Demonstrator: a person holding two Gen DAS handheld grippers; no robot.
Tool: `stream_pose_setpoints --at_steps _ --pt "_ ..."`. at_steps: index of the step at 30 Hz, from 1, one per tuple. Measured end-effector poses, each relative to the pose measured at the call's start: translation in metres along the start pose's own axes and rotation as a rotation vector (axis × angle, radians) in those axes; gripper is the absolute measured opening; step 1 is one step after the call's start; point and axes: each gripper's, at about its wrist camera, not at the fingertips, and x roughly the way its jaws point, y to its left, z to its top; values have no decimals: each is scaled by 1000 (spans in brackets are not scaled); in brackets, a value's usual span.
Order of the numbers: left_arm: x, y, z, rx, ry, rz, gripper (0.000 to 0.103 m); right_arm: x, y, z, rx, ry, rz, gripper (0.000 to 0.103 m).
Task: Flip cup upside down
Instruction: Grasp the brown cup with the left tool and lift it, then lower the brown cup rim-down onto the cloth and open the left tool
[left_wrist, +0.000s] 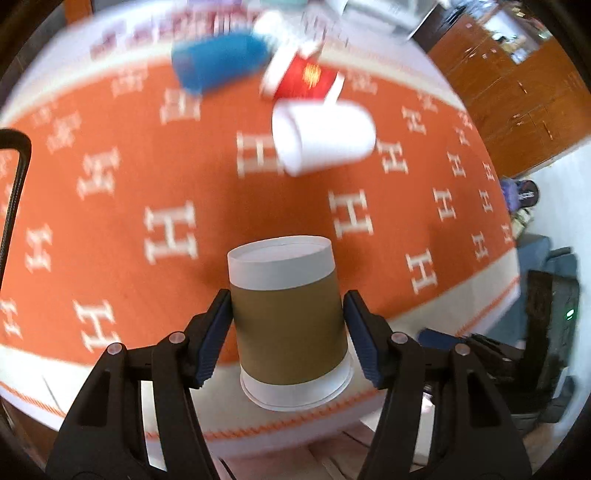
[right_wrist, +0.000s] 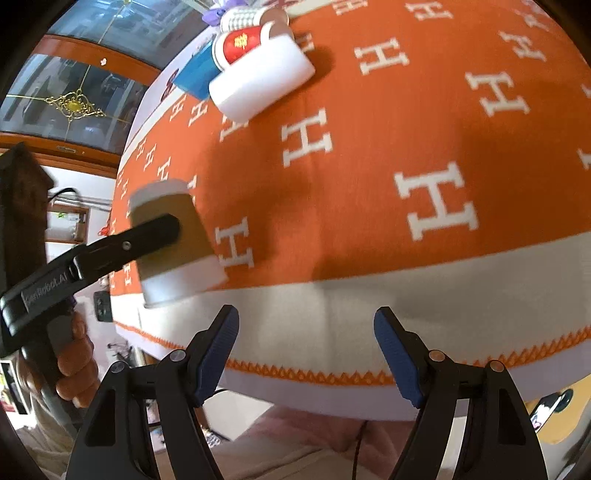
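A paper cup with a brown sleeve (left_wrist: 290, 325) sits between the blue pads of my left gripper (left_wrist: 288, 332), which is shut on it. The cup is upside down, its flat base up and its rim low over the table's near edge. In the right wrist view the same cup (right_wrist: 173, 240) shows at the left, tilted, with the left gripper's black finger (right_wrist: 147, 236) across it. My right gripper (right_wrist: 306, 354) is open and empty, off the table's front edge.
The table wears an orange cloth with white H letters (left_wrist: 166, 232). At the far side lie a white cup on its side (left_wrist: 325, 136), a red and white cup (left_wrist: 303, 79) and a blue cup (left_wrist: 218, 62). A wooden cabinet (left_wrist: 517, 92) stands at the right.
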Motion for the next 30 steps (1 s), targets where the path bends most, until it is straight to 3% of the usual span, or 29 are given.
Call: stream_pose_setpoints --at_steps 5,11,19,21,23,25,30 --pt "-1 -12 -19 106 -274 134 58 -1 -1 -3 -4 -6 -10 77" --pt "8 -22 -50 181 -394 193 59 -3 -6 -15 -43 0 -47 77" --pt "19 -18 -77 126 -332 129 60 -5 -10 -26 -70 -3 -53 77" --pt "20 -17 -81 112 -320 135 65 -5 -10 -27 -77 -1 -50 77" --pt "19 -17 -84 104 -327 150 82 -5 -10 -28 -82 0 -45 77" --pt "16 -17 -85 106 -342 164 88 -7 -10 -31 -87 -1 -46 77" --pt "7 -18 -87 107 -345 177 91 -9 -8 -34 -96 -6 -52 77"
